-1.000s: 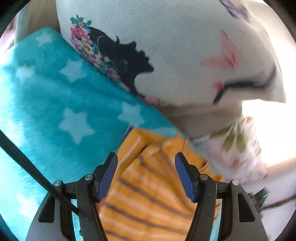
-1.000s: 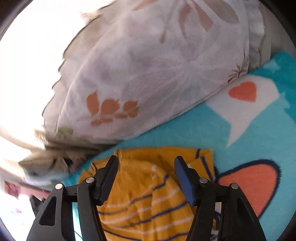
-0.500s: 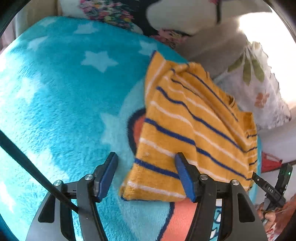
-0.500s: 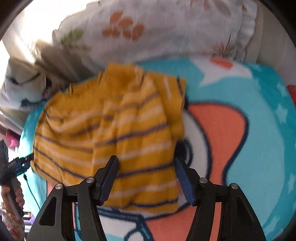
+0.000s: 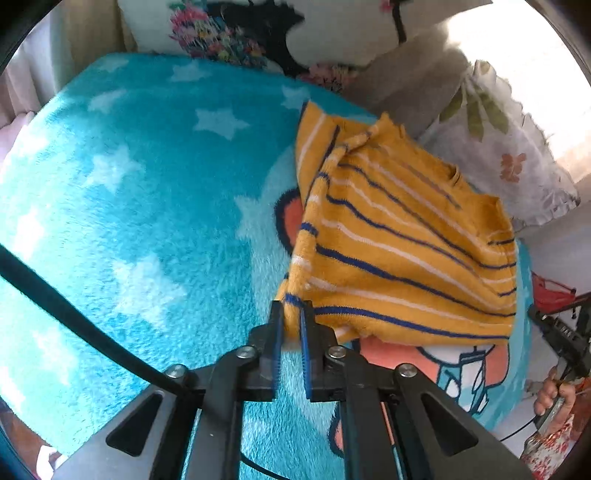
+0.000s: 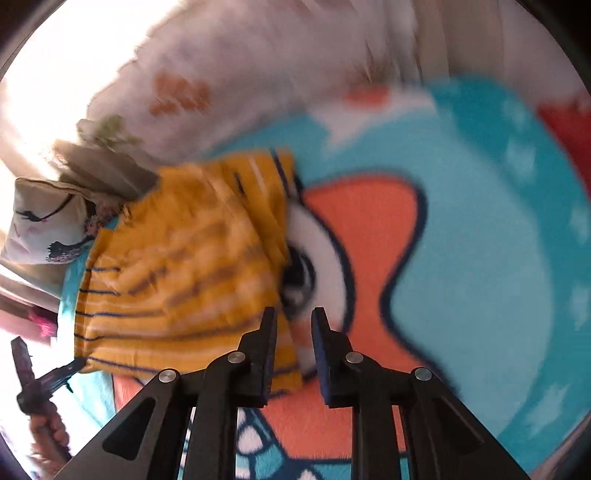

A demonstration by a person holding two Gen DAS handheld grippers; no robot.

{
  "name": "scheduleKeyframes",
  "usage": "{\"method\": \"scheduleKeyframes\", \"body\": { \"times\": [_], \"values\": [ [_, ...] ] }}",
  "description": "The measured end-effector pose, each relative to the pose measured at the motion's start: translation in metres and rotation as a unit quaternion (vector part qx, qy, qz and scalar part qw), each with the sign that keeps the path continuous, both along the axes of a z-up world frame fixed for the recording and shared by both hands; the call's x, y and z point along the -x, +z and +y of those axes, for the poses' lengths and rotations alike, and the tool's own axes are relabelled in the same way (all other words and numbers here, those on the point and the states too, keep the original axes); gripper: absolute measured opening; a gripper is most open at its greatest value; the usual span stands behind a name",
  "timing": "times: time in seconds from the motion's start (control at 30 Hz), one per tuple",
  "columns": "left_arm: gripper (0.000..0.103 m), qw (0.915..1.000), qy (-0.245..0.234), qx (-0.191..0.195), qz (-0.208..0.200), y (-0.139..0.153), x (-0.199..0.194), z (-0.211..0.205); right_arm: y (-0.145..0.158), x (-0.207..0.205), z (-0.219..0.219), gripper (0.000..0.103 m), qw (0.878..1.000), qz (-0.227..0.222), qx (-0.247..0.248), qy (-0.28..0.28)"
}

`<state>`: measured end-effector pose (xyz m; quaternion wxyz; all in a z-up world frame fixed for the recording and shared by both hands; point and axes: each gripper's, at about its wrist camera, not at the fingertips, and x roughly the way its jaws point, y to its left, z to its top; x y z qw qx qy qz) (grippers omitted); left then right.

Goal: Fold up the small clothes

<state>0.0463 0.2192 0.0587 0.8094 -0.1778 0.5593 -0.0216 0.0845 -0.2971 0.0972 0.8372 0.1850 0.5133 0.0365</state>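
The left gripper (image 5: 291,326) was clamped on a corner of the yellow striped knitted garment (image 5: 402,243); the right gripper (image 6: 293,332), its jaws just closing, held the other corner between them over the turquoise fleece blanket (image 5: 155,206).

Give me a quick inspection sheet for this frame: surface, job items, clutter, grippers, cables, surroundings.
Surface: turquoise fleece blanket with white stars and an orange cartoon figure.
Job's things: yellow striped garment, rumpled, near the pillows.
Clutter: nothing seen on the blanket besides the garment.
Grippers: left gripper shut on the garment's near corner. Right gripper jaws have just been closing; a gap remains, with the garment's edge at the left pad; that view is blurred, so grip cannot be confirmed.
Cables: black cable crossing the lower left of the left wrist view.
Surroundings: white printed pillow and floral pillow behind the garment; a hand at the blanket's edge.
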Motion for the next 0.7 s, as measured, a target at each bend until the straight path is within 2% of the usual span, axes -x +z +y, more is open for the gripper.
{"method": "scheduleKeyframes", "body": {
  "times": [0.07,0.17,0.23,0.33,0.47,0.53,0.63,0.7],
  "values": [
    [0.008,0.9997,0.017,-0.006,-0.016,0.013,0.003,0.005,0.021,-0.012,0.016,0.021,0.999,-0.036,0.006,0.020],
    [0.008,0.9988,0.028,-0.003,-0.040,0.026,0.001,0.009,0.025,-0.036,0.048,0.021,0.998,-0.042,0.011,0.053],
    [0.020,0.9983,0.015,0.001,-0.056,0.033,-0.012,0.000,0.017,-0.060,0.079,0.021,0.995,-0.040,0.031,0.082],
    [0.035,0.9974,-0.014,0.000,-0.071,0.036,-0.041,-0.024,-0.003,-0.087,0.101,0.021,0.992,-0.018,0.054,0.110],
    [0.039,0.9945,-0.053,-0.007,-0.090,0.027,-0.089,-0.061,-0.029,-0.126,0.119,0.021,0.987,0.004,0.109,0.116],
    [0.039,0.9946,-0.061,-0.003,-0.083,0.013,-0.122,-0.072,-0.037,-0.137,0.116,0.021,0.986,0.012,0.122,0.112],
    [0.039,0.9975,-0.043,-0.016,-0.054,-0.011,-0.159,-0.070,-0.049,-0.155,0.105,0.021,0.987,0.029,0.124,0.098],
    [0.039,0.9992,-0.016,0.008,-0.036,-0.025,-0.175,-0.056,-0.055,-0.166,0.095,0.021,0.990,0.038,0.113,0.081]
  ]
}}
